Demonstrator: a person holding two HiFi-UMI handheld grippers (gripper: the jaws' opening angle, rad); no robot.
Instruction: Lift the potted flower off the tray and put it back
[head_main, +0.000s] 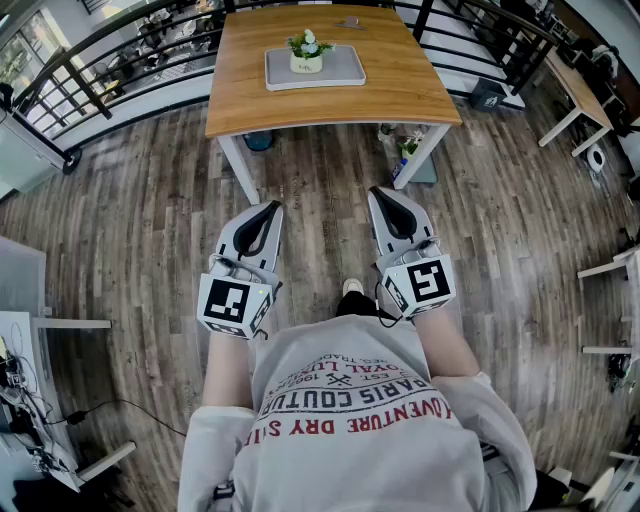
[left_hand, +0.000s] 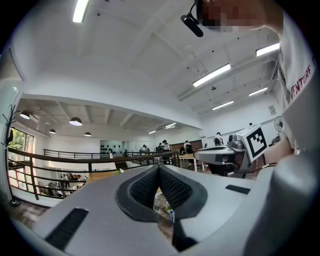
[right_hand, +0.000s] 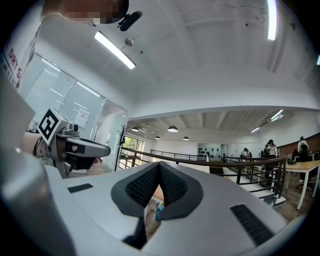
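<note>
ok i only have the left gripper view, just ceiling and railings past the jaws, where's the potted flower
Observer: In the head view the potted flower stands upright on the grey tray, on the far half of the wooden table straight ahead.
Operator: is either gripper near it
Observer: No. The left gripper and right gripper are both held over the floor, short of the table's near edge.
Operator: right one open or shut
Observer: Shut. The right gripper view shows its pads meeting at the tip with nothing between them.
</note>
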